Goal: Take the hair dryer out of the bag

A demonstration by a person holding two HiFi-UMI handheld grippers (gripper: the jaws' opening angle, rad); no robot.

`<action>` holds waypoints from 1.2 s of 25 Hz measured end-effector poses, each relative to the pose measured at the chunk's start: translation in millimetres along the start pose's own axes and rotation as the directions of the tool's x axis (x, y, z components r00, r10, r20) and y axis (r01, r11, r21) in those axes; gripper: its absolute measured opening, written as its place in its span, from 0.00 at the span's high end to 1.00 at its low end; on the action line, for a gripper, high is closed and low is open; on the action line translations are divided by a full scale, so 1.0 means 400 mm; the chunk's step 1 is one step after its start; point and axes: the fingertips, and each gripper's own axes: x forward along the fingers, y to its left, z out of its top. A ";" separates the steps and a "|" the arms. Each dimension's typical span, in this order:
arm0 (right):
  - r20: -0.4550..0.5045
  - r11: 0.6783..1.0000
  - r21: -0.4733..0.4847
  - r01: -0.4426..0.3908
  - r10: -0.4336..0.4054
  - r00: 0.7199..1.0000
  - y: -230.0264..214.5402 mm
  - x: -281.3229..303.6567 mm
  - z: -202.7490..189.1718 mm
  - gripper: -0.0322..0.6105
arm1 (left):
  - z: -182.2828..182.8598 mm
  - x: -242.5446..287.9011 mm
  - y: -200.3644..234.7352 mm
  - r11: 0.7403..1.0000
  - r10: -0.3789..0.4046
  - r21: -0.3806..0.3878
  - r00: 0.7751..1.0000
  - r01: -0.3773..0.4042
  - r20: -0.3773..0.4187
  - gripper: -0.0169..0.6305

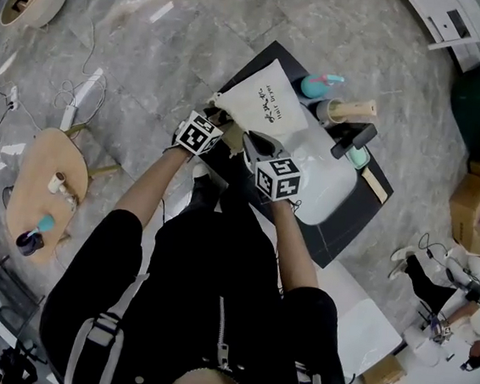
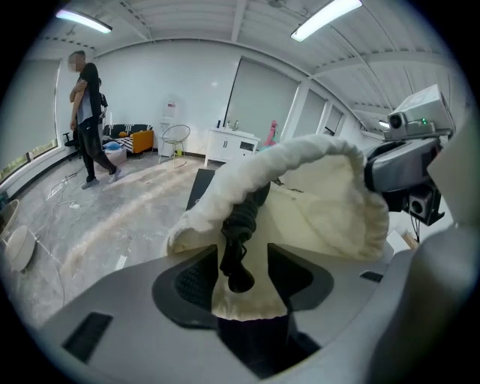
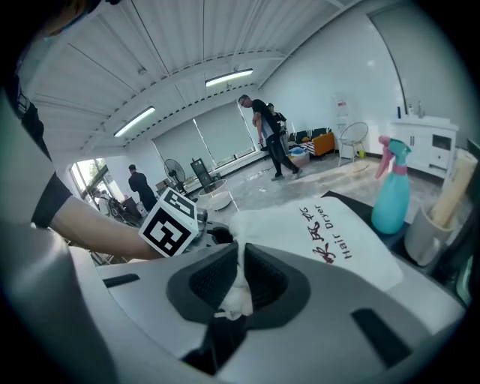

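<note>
Hair dryer: hidden; I see only the cloth of the bag.
Bag [image 1: 270,105]: cream cloth printed "Hair Dryer", lying on the black table [image 1: 351,228], with its mouth end turned towards me and raised between my two grippers.
Right gripper [image 3: 238,281]: jaws squeezed nearly together, pinching a fold of the bag's rim.
Left gripper [image 2: 240,281]: jaws spread wide, with the gathered rim and the black drawstring cord [image 2: 241,225] lying between them. I see no pinch.
Teal spray bottle [image 3: 390,187]: upright on the table just beyond the bag's far end.
</note>
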 end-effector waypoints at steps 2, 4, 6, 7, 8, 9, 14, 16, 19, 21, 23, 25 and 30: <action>0.000 1.000 0.007 0.000 0.000 1.000 -0.002 -0.002 0.000 0.89 | 0.000 0.018 -0.001 1.000 -0.001 0.016 1.000 0.001 -0.015 0.63; 0.004 1.000 0.021 -0.001 0.001 1.000 -0.005 -0.002 0.000 0.89 | -0.005 0.035 0.002 0.999 0.009 0.033 1.000 -0.008 -0.030 0.66; 0.011 0.999 0.043 -0.001 0.000 1.000 -0.007 0.000 -0.001 0.89 | -0.014 0.051 0.010 0.999 0.035 0.043 0.999 -0.033 -0.035 0.69; 0.015 0.999 0.051 0.000 -0.001 1.000 -0.008 0.000 0.000 0.89 | -0.018 0.056 0.015 0.998 0.049 0.045 0.998 -0.047 -0.033 0.71; 0.017 0.998 0.056 0.001 -0.002 1.000 -0.008 0.001 0.000 0.89 | -0.020 0.058 0.019 0.997 0.061 0.047 0.998 -0.059 -0.030 0.74; 0.017 0.998 0.058 0.001 -0.002 1.000 -0.009 0.001 0.000 0.89 | -0.020 0.060 0.023 0.996 0.069 0.051 0.997 -0.068 -0.025 0.76; 0.018 0.998 0.060 0.004 -0.005 1.000 -0.019 0.003 -0.002 0.89 | -0.013 0.063 0.031 0.996 0.065 0.055 0.998 -0.064 -0.014 0.81; 0.019 0.998 0.063 0.004 -0.005 1.000 -0.017 0.002 -0.006 0.89 | -0.015 0.058 0.028 0.997 0.060 0.051 0.998 -0.060 -0.007 0.85; 0.019 0.998 0.064 0.004 -0.005 1.000 -0.016 0.002 -0.007 0.89 | -0.017 0.047 0.018 0.997 0.053 0.049 0.999 -0.052 -0.009 0.86; 0.018 0.998 0.063 0.006 -0.007 1.000 -0.017 0.002 -0.005 0.89 | -0.019 0.038 0.010 0.998 0.049 0.037 0.999 -0.048 -0.017 0.86; 0.022 0.998 0.061 0.008 -0.009 1.000 -0.019 0.001 -0.002 0.89 | -0.023 0.030 0.004 0.999 0.045 0.031 0.999 -0.044 -0.025 0.86; 0.026 0.998 0.059 0.010 -0.012 1.000 -0.021 0.000 0.003 0.89 | -0.027 0.022 0.003 0.998 0.046 0.031 0.999 -0.046 -0.022 0.86; 0.025 0.998 0.058 0.013 -0.015 1.000 -0.024 0.000 0.002 0.89 | -0.038 -0.010 -0.001 0.999 0.049 0.015 0.999 -0.049 -0.015 0.86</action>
